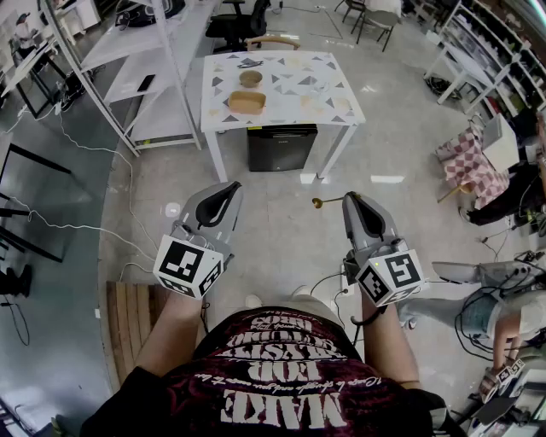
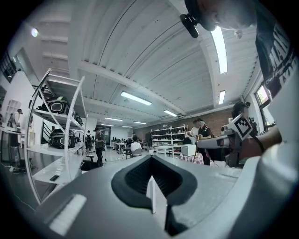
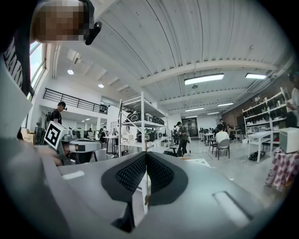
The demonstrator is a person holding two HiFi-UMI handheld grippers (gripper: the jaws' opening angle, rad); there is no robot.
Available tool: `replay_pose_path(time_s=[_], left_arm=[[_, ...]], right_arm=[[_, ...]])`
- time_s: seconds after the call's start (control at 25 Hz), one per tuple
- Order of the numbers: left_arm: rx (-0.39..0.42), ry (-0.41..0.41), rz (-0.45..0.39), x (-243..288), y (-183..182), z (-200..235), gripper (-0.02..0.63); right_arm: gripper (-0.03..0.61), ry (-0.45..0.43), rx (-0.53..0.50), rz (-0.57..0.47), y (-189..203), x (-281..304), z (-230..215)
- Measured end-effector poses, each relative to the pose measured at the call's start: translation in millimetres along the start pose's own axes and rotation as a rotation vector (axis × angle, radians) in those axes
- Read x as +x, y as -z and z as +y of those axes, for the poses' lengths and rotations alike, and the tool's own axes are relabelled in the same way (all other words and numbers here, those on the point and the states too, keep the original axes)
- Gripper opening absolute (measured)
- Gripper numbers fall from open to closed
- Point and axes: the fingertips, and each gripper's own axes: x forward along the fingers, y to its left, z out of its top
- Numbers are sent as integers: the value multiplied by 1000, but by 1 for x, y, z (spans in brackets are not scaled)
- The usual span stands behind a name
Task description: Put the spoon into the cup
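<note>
Gold spoon [image 1: 327, 202] pinched in right gripper [image 1: 350, 201], bowl end sticking out sideways toward the left gripper [image 1: 230, 189], held in the air above the floor. Right gripper view: jaws clenched on the spoon [image 3: 145, 200], a thin gold line running up between the black pads; that view also catches the left gripper's marker cube [image 3: 53, 134]. Left gripper view: left gripper [image 2: 151, 161] jaws pressed together, nothing between them. The spoon can't be made out there.

Only the head view shows the counter [image 1: 328, 109]: white legs, triangle-pattern top, well apart from both grippers, across bare floor. Round brown cup [image 1: 250, 78] stands on it, a tan dish [image 1: 246, 102] just beside it on the near side. Black box [image 1: 281, 147] under the counter.

Grey glossy floor [image 1: 281, 239], white cables [image 1: 81, 229] trailing at the left. White shelf rack [image 1: 145, 68] left of the counter, black office chair [image 1: 239, 24] behind it. Wooden pallet [image 1: 128, 317] at lower left. Checked cloth [image 1: 465, 159] at the right. Seated person [image 1: 499, 314] at lower right. Both gripper views show white ribbed ceiling with strip lights [image 3: 203, 79], more racks and people far off.
</note>
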Motion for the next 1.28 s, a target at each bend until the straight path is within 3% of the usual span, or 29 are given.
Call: replay_pose_path(time_s=[0.68, 1.28], left_arm=[[-25, 11, 19, -6, 16, -3, 2], [-30, -2, 81, 51, 36, 27, 2]], right_arm=[[34, 32, 34, 19, 12, -13, -2], [34, 11, 99, 34, 24, 41, -48]])
